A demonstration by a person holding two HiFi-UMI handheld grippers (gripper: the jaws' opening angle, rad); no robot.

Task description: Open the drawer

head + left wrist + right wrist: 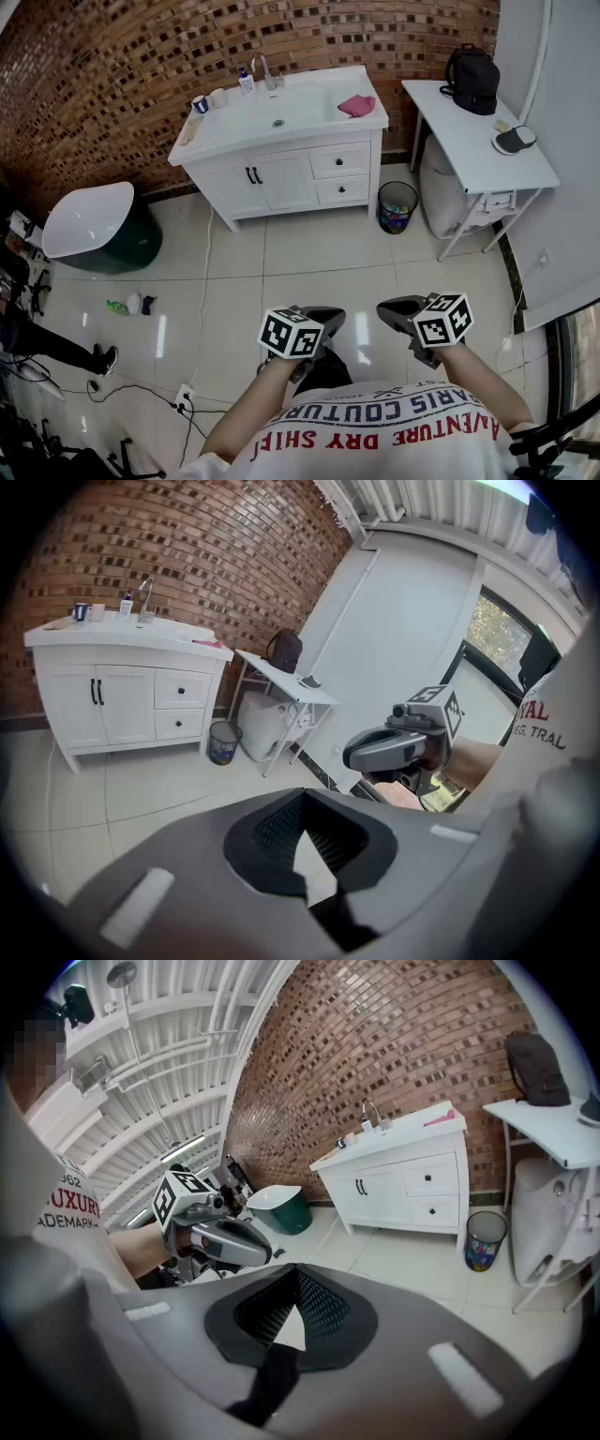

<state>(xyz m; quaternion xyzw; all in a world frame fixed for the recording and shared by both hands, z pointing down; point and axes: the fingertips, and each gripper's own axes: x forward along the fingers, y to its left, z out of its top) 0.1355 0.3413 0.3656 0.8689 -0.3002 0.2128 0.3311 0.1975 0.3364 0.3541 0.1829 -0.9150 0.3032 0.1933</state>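
Two grey hand-held grippers low in the head view, just above the white printed shirt at the bottom edge: left gripper left of centre, right gripper right of centre, each with a black-and-white marker cube, side by side with bare floor between. Left gripper jaws closed tip to tip, black ribbed pads together, nothing gripped. Right gripper jaws likewise fully closed, nothing between the pads. Both aimed forward and somewhat downward, over glossy white floor tiles. Task item well apart from both grippers: white vanity cabinet at upper centre of the head view, against the red-brown brick wall. Two stacked drawers on the right part of the cabinet front: upper drawer and lower drawer, each white with one small dark knob, both fully shut, fronts flush with the cabinet face. Pair of white doors with dark handles left of the drawers. White basin top above, chrome tap at its rear edge, pink cloth at its right end. Black mesh wastebasket on the floor just right of the cabinet. White folding table at upper right, black backpack on its far end. Dark green tub with white lid at the left edge, near the wall.
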